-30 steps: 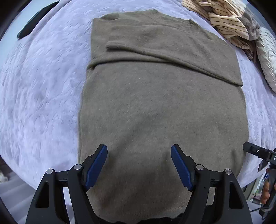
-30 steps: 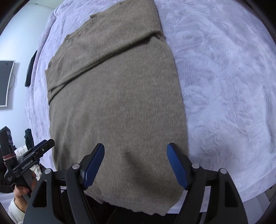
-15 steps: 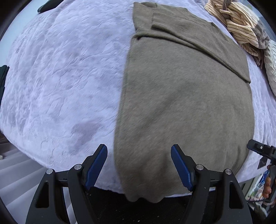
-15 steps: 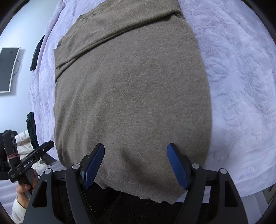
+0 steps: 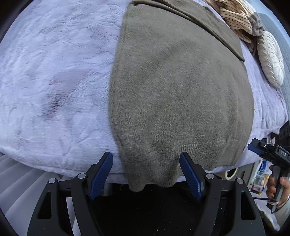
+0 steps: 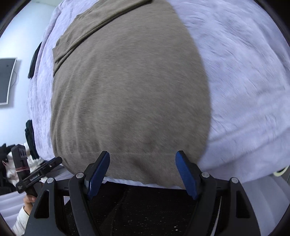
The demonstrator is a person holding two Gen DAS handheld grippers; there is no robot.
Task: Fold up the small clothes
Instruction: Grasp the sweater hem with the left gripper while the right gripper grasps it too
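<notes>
A grey-brown knit sweater (image 5: pixel 181 94) lies flat on the lilac bed cover (image 5: pixel 54 81), sleeves folded across its far part, its hem hanging over the near bed edge. My left gripper (image 5: pixel 146 171) is open, its blue pads either side of the hem's left corner. My right gripper (image 6: pixel 142 171) is open at the hem's right corner; the sweater (image 6: pixel 130 94) fills that view. Neither gripper holds cloth. Each gripper shows in the other's view: the right (image 5: pixel 268 154), the left (image 6: pixel 36 174).
A striped beige garment (image 5: pixel 235 16) and a cream ribbed cushion (image 5: pixel 270 59) lie at the far right of the bed. A dark item (image 6: pixel 33 61) lies at the bed's left edge. A wall screen (image 6: pixel 6 79) hangs on the left. The bed edge runs just under both grippers.
Both grippers have drawn back toward the near bed edge and down to the sweater's hem, the left one shifting to the left corner. Both stayed open.
</notes>
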